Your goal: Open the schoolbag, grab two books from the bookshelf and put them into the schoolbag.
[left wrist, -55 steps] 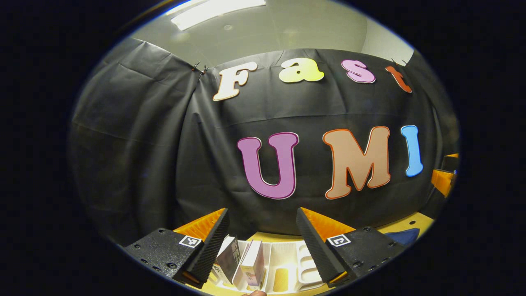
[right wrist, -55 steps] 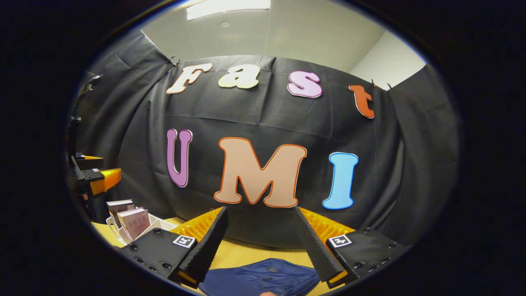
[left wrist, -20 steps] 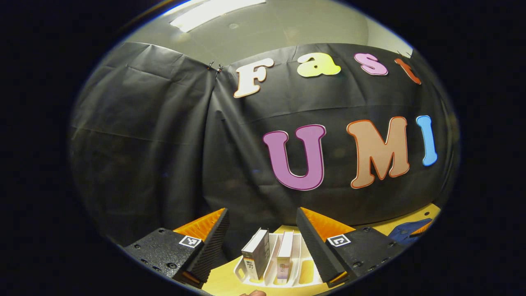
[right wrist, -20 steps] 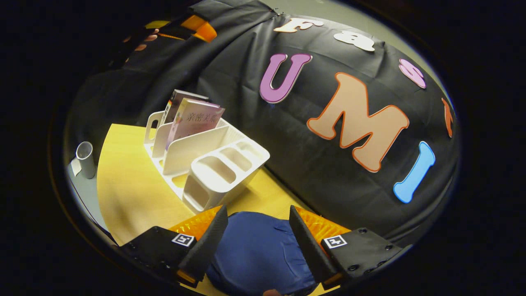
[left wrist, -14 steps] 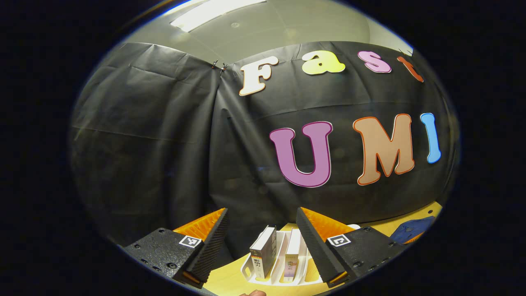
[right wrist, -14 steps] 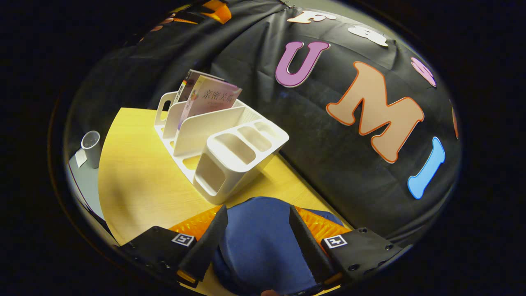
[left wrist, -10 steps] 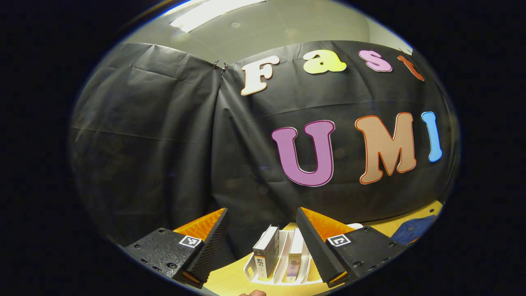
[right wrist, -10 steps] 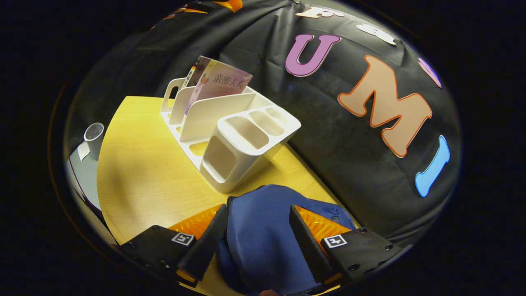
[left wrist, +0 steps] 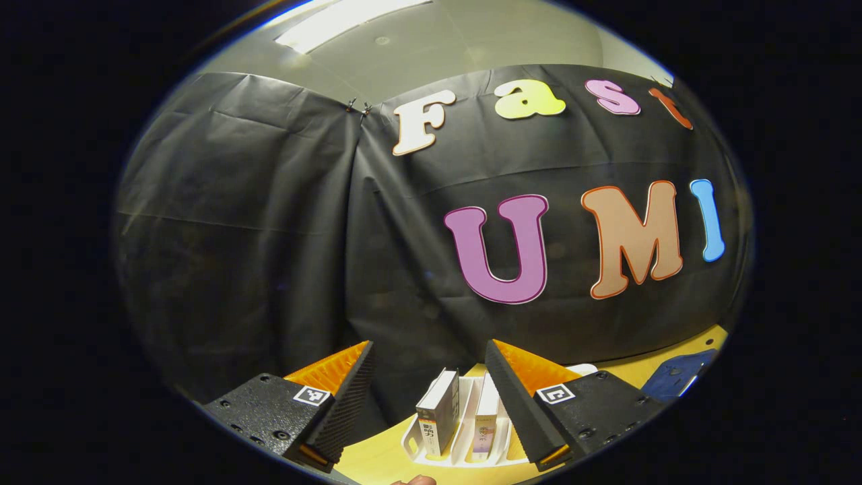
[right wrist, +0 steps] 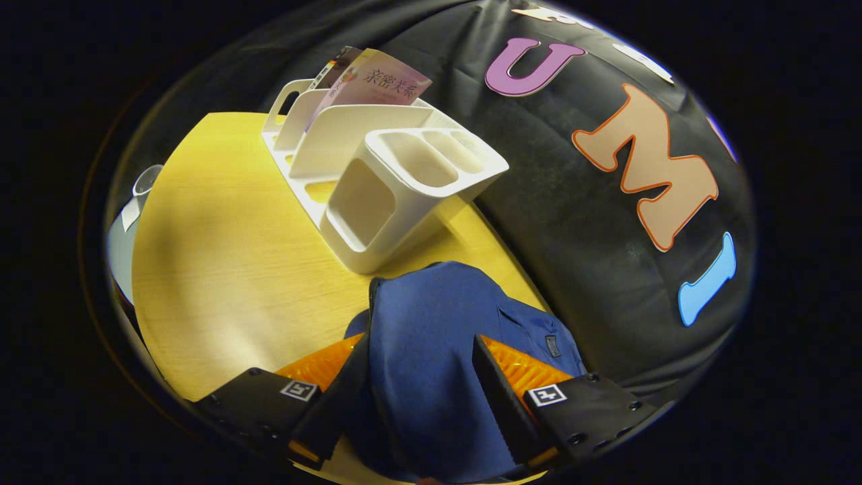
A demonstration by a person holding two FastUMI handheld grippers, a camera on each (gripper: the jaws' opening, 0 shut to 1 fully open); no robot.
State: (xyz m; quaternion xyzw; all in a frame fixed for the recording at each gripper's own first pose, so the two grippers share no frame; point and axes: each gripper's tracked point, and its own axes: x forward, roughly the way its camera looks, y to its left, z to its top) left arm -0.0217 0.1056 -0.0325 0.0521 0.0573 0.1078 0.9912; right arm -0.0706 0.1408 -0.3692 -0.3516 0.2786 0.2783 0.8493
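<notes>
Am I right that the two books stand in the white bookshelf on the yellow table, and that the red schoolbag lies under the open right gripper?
Not quite: the schoolbag is blue, not red, as the right gripper view shows. The rest holds: two books stand in the white bookshelf on the yellow table, and the open right gripper is over the bag.

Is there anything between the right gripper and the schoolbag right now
Nothing visible. In the right gripper view, the right gripper is open with the blue schoolbag directly between its fingers; the white bookshelf stands beyond the bag, out of the path.
</notes>
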